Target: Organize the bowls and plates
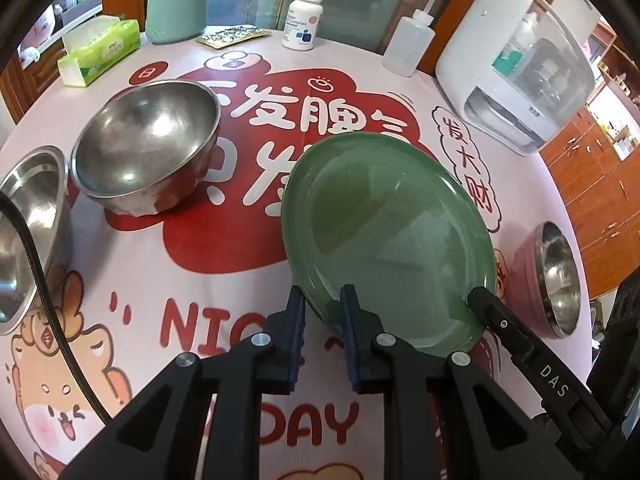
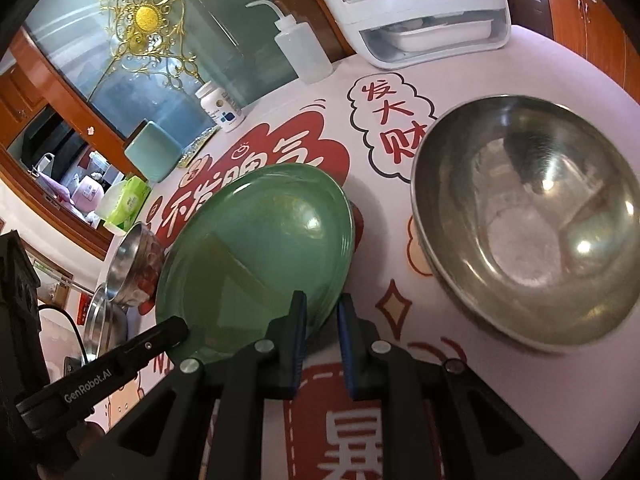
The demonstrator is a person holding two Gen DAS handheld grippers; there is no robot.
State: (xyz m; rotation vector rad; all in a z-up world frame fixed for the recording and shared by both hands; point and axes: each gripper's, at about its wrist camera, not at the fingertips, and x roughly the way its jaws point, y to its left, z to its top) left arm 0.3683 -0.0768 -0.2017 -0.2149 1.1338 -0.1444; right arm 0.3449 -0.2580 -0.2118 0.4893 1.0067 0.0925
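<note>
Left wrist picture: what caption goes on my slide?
Two claws grip a tilted green plate beside steel bowls.

The left claw (image 1: 323, 300) points steeply downward, its blue-padded fingers (image 1: 298, 312) drawn nearly together and pinching a rim. The right claw (image 2: 322, 308) tilts down likewise, its fingers (image 2: 345, 320) clamped close on the opposite rim, both black frames angled toward each other

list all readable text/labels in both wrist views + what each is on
"DAS": right gripper finger, seen from the left wrist.
"GenRobot.AI": left gripper finger, seen from the right wrist.
"NIC" and "DAY", both partly hidden: tablecloth.
"发大财": speech bubble on the tablecloth.
Pill bottle: label too small to read.
Tissue box and white appliance: print blurred.
</note>
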